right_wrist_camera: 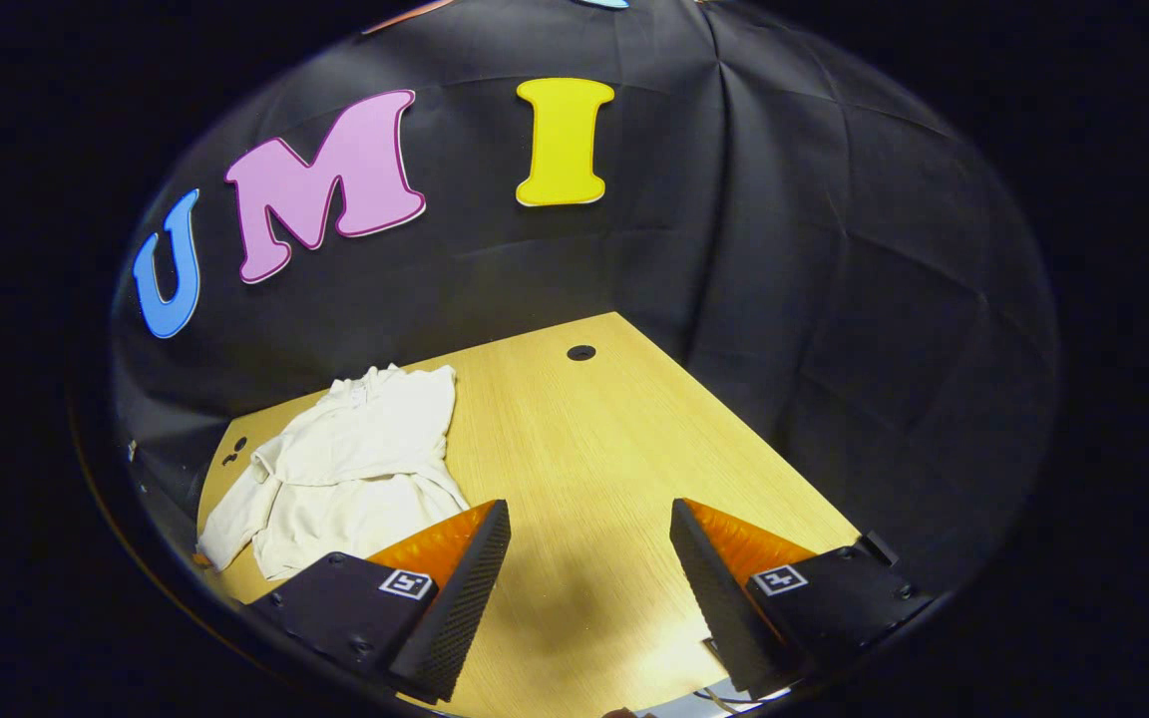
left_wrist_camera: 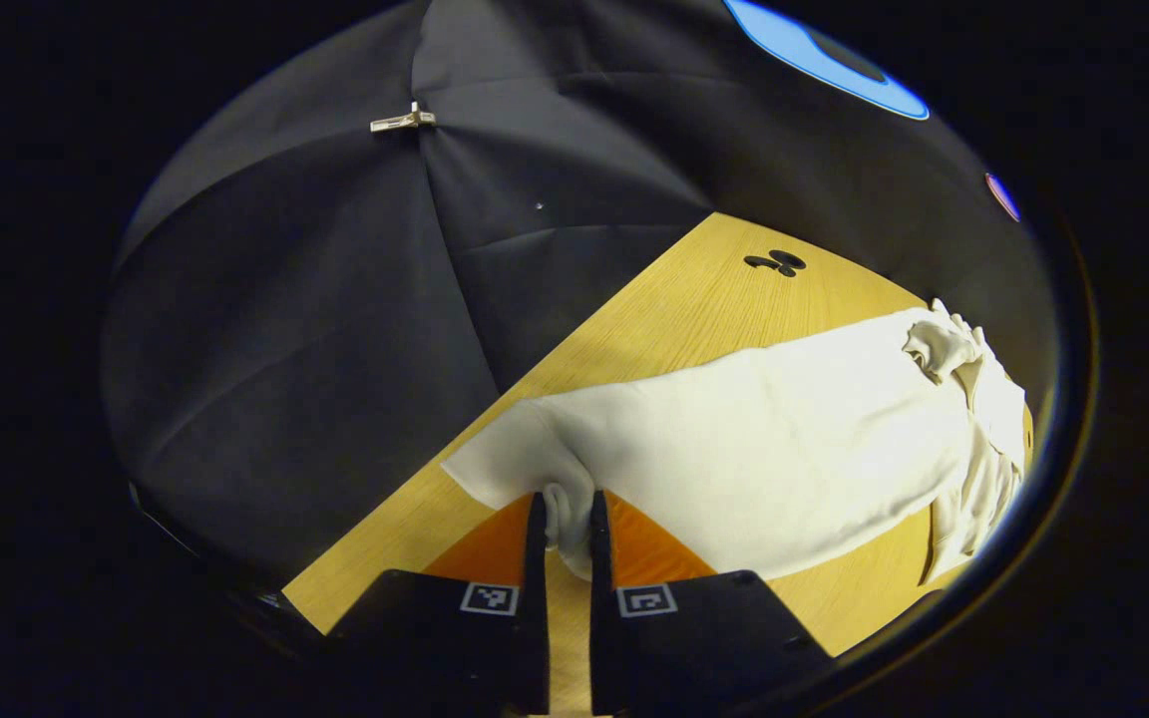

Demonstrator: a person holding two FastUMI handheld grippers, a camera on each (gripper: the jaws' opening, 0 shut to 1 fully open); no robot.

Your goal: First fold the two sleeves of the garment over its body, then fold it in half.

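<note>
Garment (left_wrist_camera: 764,449): one pale long-sleeved top, lying on the wooden table (left_wrist_camera: 674,309) toward its left side, body spread, collar end bunched at the far end. We judge it light, soft and limp; it will sag and drag when lifted, so we would take it by a sleeve end or hem edge, not mid-panel.

Left gripper (left_wrist_camera: 567,529): fingers drawn nearly together, both pressing a pinched fold of cloth at what looks like a sleeve or lower corner.

Right gripper (right_wrist_camera: 589,588): fingers spread wide, nothing between them, held over bare table well apart from the garment (right_wrist_camera: 355,469).

Sleeves: we judge neither yet neatly folded over the body.
</note>
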